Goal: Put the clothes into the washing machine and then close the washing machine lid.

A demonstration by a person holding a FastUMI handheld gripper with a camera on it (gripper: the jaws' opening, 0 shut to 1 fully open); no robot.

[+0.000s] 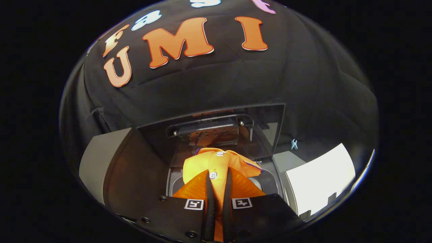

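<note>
The gripper [218, 175] has its 2 fingers drawn close together, clenched on 1 orange garment [216, 162]; a narrow strip of the cloth shows between them, pressed on both sides. The garment looks like a small shirt, with 2 white buttons in a line: 1 right between the fingertips and 1 just ahead of them, near the collar. The collar end of the cloth spreads out ahead of the fingers and to either side, and the rest drapes back under them. Each finger mount carries 1 square black-and-white marker, so 2 in all, 1 to either side of the fingers.

Beneath and just beyond the cloth lies the opening of 1 washing machine [270, 184], its pale rim showing to both sides of the garment. Whether the cloth touches the rim cannot be told. Beyond the fingers stands the lid [263, 125], 1 dark glossy panel raised upright, with a hinge bracket and 2 screws mirrored in it. Well off to the right of the fingers is 1 bright white surface [320, 179].
</note>
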